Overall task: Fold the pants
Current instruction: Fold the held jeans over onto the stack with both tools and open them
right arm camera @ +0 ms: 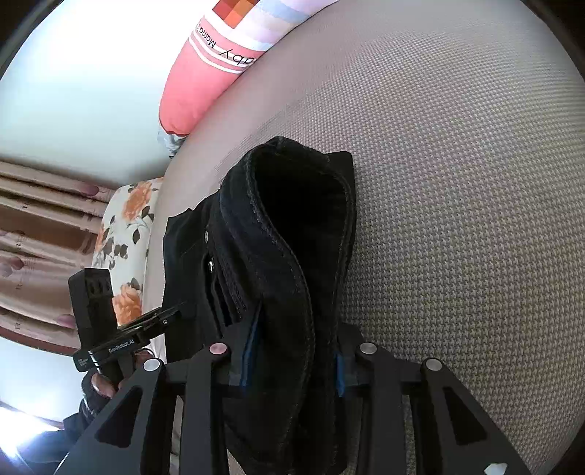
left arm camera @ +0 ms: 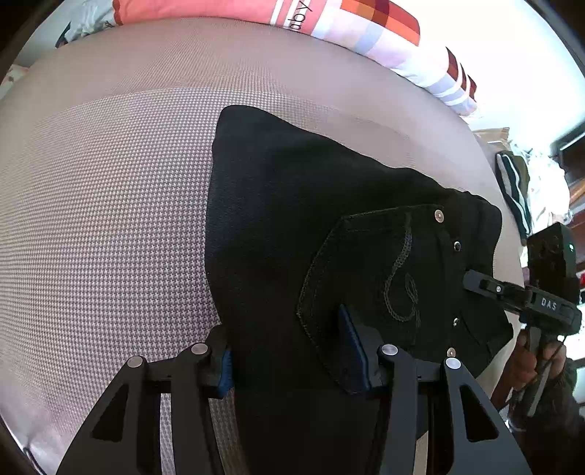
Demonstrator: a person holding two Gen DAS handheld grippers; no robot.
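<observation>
From the left wrist view, the black pants (left arm camera: 329, 226) lie on the grey woven bed cover (left arm camera: 109, 204), bunched into a thick dark bundle that starts right between the fingers of the left gripper (left arm camera: 296, 350) and runs away from it, up and to the right. The blue pads (left arm camera: 353, 343) press on the fabric from both sides, so this claw is clamped on the pants at the pocket end, where a stitched back pocket (left arm camera: 380, 277) with rivets faces the lens. The right gripper (left arm camera: 486, 285) reaches in from the right edge, its tip at the waistband side — the letters "DAS" are legible on its body. A pink pillow (left arm camera: 204, 11) at the far edge carries writing too cut off to read.

From the right wrist view, the pants (right arm camera: 292, 234) hang as a folded roll straight ahead of the right gripper (right arm camera: 292, 358), long axis pointing away from it; its blue pads grip the cloth, clamped on it. The left gripper (right arm camera: 146, 325) sits just left — "GenRobot.AI" is printed on it. The pillow (right arm camera: 190, 95) reads partly "Mama" and "aby"

Both claws hold the near end, so I judge the next move turns on carrying that end toward the far one
</observation>
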